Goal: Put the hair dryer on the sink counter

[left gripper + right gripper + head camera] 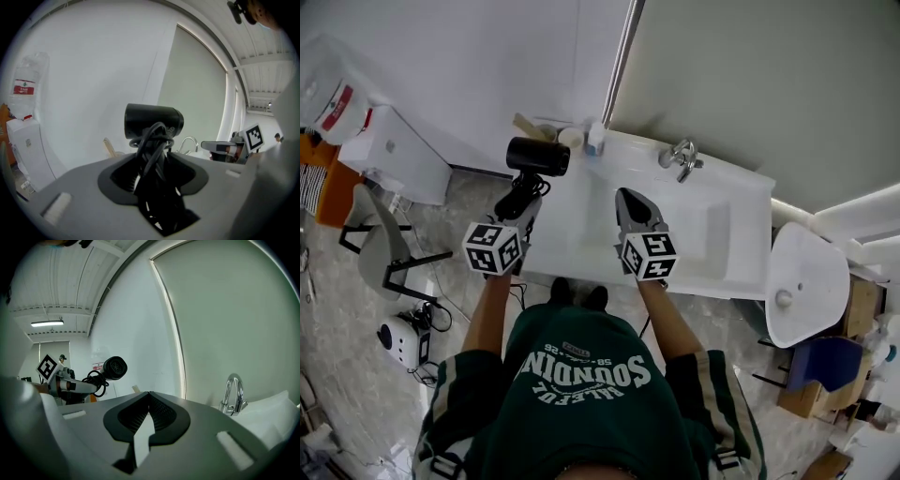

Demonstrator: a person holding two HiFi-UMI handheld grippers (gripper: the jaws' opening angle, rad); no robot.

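Note:
My left gripper [523, 199] is shut on the handle of the black hair dryer [537, 157], which has its cord wound around it. The barrel sticks up over the left end of the white sink counter [581, 234]. In the left gripper view the hair dryer [152, 121] rises upright from between the jaws of the left gripper [152, 161], cord loops bunched at the grip. My right gripper [625, 197] hovers over the counter's middle, shut and holding nothing; in its own view the right gripper's [149, 393] tips meet. The hair dryer [115, 367] shows at the left there.
A chrome faucet [682, 157] stands at the counter's back, with the basin to its right. A cup [572, 138] and a small bottle [595, 138] sit at the back left corner. A toilet [802, 281] is on the right; a white cabinet [398, 155] and a chair [380, 248] are on the left.

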